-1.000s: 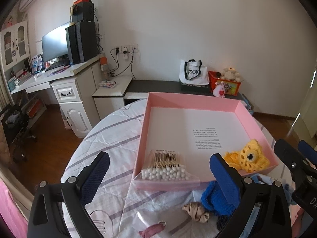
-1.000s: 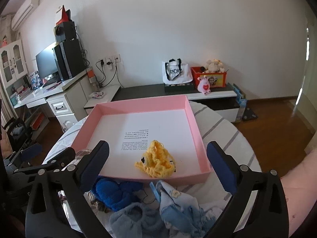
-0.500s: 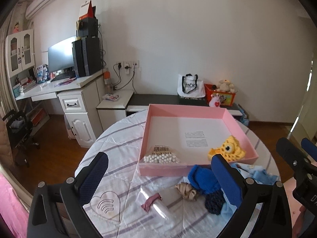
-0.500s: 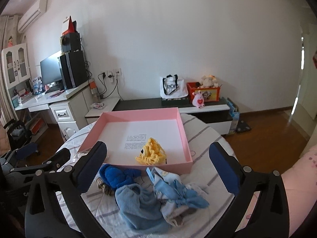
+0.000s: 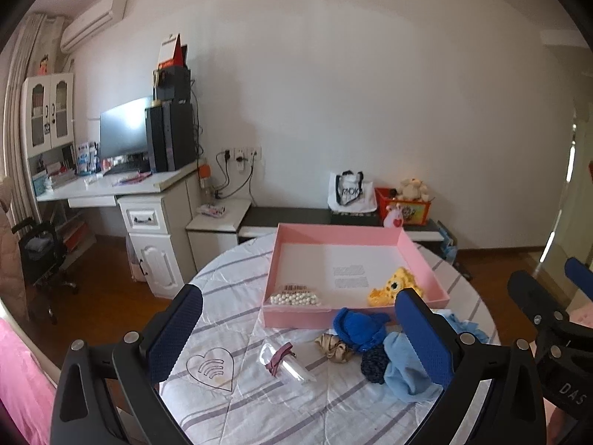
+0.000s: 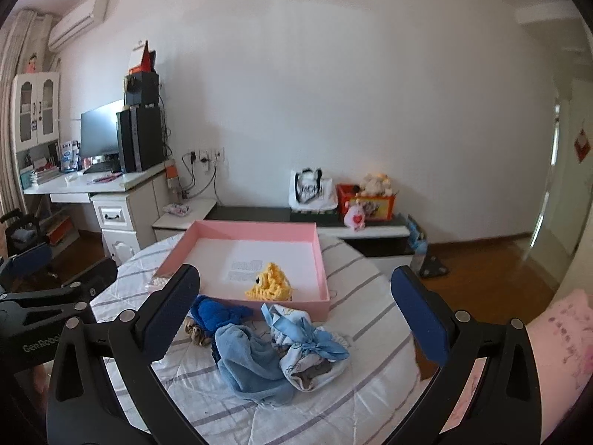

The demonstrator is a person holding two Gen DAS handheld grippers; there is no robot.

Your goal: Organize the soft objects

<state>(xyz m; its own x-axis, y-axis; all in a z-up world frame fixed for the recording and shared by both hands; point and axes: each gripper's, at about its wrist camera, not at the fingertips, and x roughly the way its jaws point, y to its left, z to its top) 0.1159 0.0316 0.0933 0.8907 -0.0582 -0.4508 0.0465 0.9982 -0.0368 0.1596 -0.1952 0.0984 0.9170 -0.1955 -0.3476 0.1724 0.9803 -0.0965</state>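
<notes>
A pink tray (image 5: 426, 256) (image 6: 321, 259) sits on the round table and holds a yellow crocheted toy (image 5: 393, 289) (image 6: 272, 283) and a bag of cotton swabs (image 5: 294, 296). In front of it lie a blue knitted piece (image 5: 355, 328) (image 6: 215, 313), a light blue towel (image 5: 402, 371) (image 6: 248, 361), a blue-white cloth bundle (image 6: 307, 345), a beige scrunchie (image 5: 333, 346) and a dark red hair tie (image 5: 278, 358). My left gripper (image 5: 296, 337) and right gripper (image 6: 302, 319) are both open and empty, held back above the table's near side.
The table has a striped white cloth (image 5: 229, 296). A desk with a monitor (image 5: 122, 133) stands at the left, a low dark bench (image 5: 289, 215) with a tote bag and toys along the wall. Wooden floor (image 6: 481, 256) lies to the right.
Both grippers have pulled back and up from the tray, so the table and soft items look smaller and more of them show. Both stay open and empty.
</notes>
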